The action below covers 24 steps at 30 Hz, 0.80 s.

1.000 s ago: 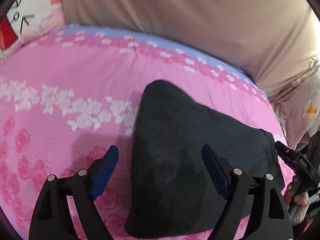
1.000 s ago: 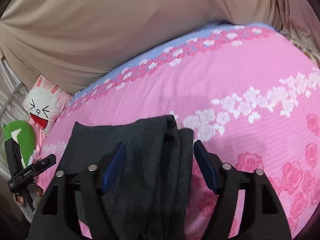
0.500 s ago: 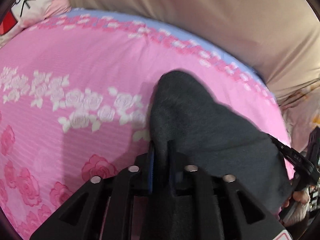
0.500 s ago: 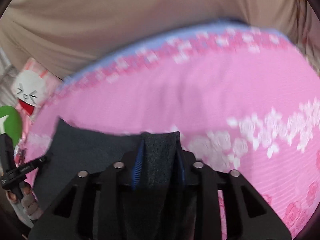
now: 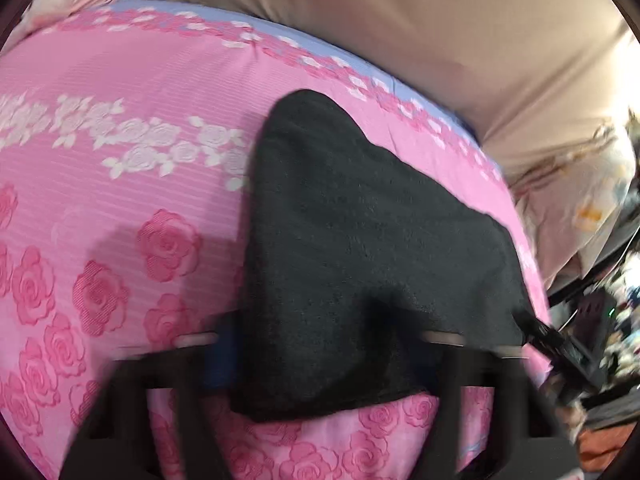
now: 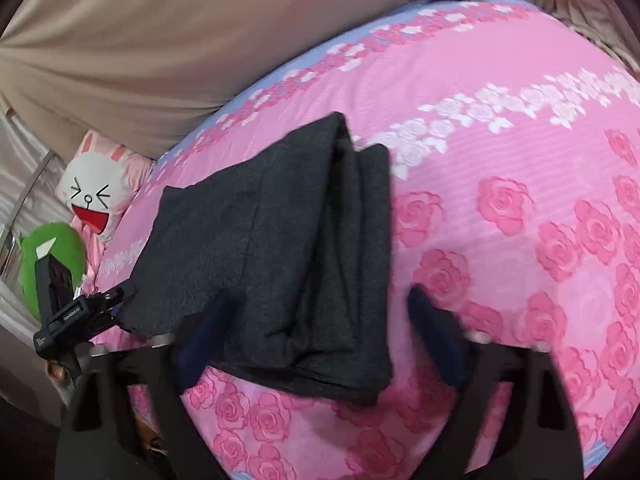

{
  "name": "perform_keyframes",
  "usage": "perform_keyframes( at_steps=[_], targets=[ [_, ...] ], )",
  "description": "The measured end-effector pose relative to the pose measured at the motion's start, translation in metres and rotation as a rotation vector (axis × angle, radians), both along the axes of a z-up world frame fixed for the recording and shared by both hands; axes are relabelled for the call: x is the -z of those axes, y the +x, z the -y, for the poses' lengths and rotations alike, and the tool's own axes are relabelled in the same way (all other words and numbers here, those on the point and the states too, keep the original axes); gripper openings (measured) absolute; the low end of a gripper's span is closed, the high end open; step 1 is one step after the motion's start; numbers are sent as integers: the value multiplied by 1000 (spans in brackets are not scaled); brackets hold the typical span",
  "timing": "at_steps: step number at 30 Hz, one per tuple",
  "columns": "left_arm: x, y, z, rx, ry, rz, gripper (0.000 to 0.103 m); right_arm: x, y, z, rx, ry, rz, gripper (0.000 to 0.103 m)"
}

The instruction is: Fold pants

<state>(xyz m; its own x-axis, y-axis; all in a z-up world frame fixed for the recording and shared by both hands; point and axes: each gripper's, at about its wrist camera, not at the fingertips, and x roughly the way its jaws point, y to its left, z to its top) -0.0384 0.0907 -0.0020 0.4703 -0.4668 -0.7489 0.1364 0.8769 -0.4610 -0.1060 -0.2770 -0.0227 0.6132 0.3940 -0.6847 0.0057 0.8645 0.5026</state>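
The dark grey pants (image 5: 352,248) lie folded in a compact stack on the pink rose-patterned bed (image 5: 120,184). In the right wrist view the pants (image 6: 280,256) show several layered folds along their right side. My left gripper (image 5: 324,360) is open, its blurred fingers standing either side of the stack's near edge. My right gripper (image 6: 320,340) is open too, its blue-padded fingers either side of the near edge, nothing held. The other gripper shows at the left edge of the right wrist view (image 6: 76,316).
A beige sheet (image 6: 160,40) hangs behind the bed. A white rabbit pillow (image 6: 94,196) and a green plush (image 6: 48,256) lie at the bed's left end. Patterned bedding (image 5: 576,208) and clutter sit past the right end.
Both grippers were shut on the near edge of the pants half a second ago; both have opened and pulled back, leaving the folded pants lying on the bed.
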Motion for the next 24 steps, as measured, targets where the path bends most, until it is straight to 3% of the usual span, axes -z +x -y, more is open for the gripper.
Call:
perform_keyframes(
  at_steps=[1, 2, 6, 8, 10, 12, 13, 15, 16, 18, 21, 24],
  targets=[
    [-3, 2, 0, -13, 18, 8, 9, -3, 4, -2, 9, -9, 8, 34],
    [-10, 2, -5, -28, 4, 21, 6, -12, 4, -4, 0, -14, 29, 29],
    [-40, -11, -19, -42, 3, 84, 6, -44, -11, -10, -40, -6, 107, 28],
    [-32, -15, -19, -34, 47, 54, 8, -32, -14, -15, -44, -66, 65, 34],
    [-9, -12, -19, -37, 91, -20, 17, -6, -15, -15, -5, -154, -6, 50],
    [-7, -14, -26, -74, 79, -21, 21, -5, -27, -4, 36, -79, 23, 55],
    [-16, -17, -28, -84, 85, 5, 20, -17, -32, -3, 71, -105, 44, 55],
    [-49, -22, -28, -110, 105, 115, 20, -43, -36, -10, 94, -203, 111, 45],
    [-65, -21, -25, -105, 98, 158, 25, -56, -34, -16, 84, -229, 144, 41],
    [-89, -6, -13, -88, 65, 214, 30, -79, -22, -30, 21, -206, 204, 23],
    [-85, 32, 13, -60, 36, 172, 33, -81, 9, -58, -76, -183, 207, 12],
    [-37, 79, 33, -74, 107, 22, 33, -40, 54, -61, -30, -315, 84, 9]
  ],
)
